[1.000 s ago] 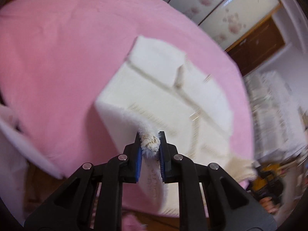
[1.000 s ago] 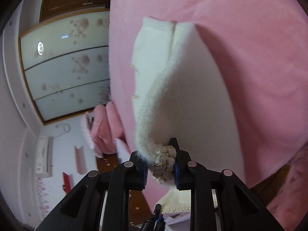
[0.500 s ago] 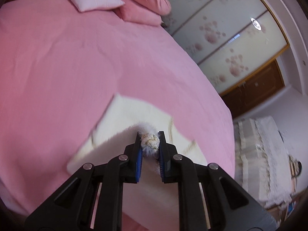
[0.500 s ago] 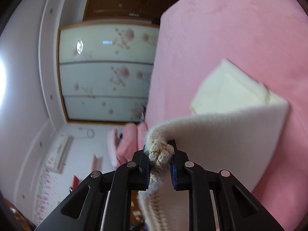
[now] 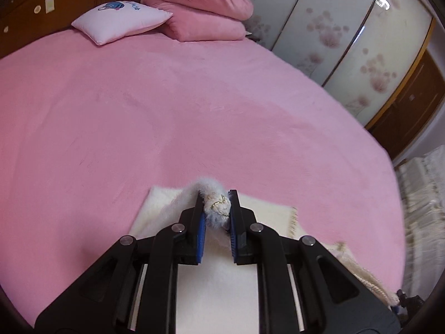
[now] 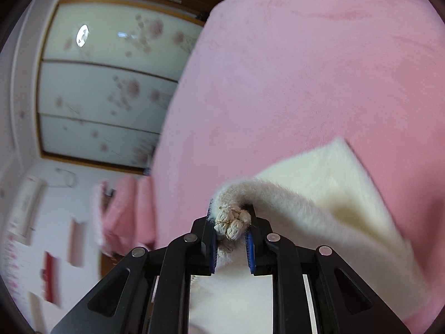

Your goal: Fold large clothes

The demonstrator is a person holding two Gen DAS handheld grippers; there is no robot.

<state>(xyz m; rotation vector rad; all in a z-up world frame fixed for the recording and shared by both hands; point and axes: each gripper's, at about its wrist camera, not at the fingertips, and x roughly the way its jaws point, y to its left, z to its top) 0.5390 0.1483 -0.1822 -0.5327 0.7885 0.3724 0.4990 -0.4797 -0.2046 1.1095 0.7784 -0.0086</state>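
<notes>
Brightness: I get an evenly lit room in both views, soft shadows only.
Source: a round ceiling lamp reflected in the wardrobe doors, glaring white.
Blur: my right view smears at its left edge, over the wall; the left view is sharp.
Distortion: strong fisheye bending, dark corners, the pink bed sheet bulging.

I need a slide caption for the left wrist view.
Left hand-held gripper pinching a cream garment over the pink bed.
</notes>
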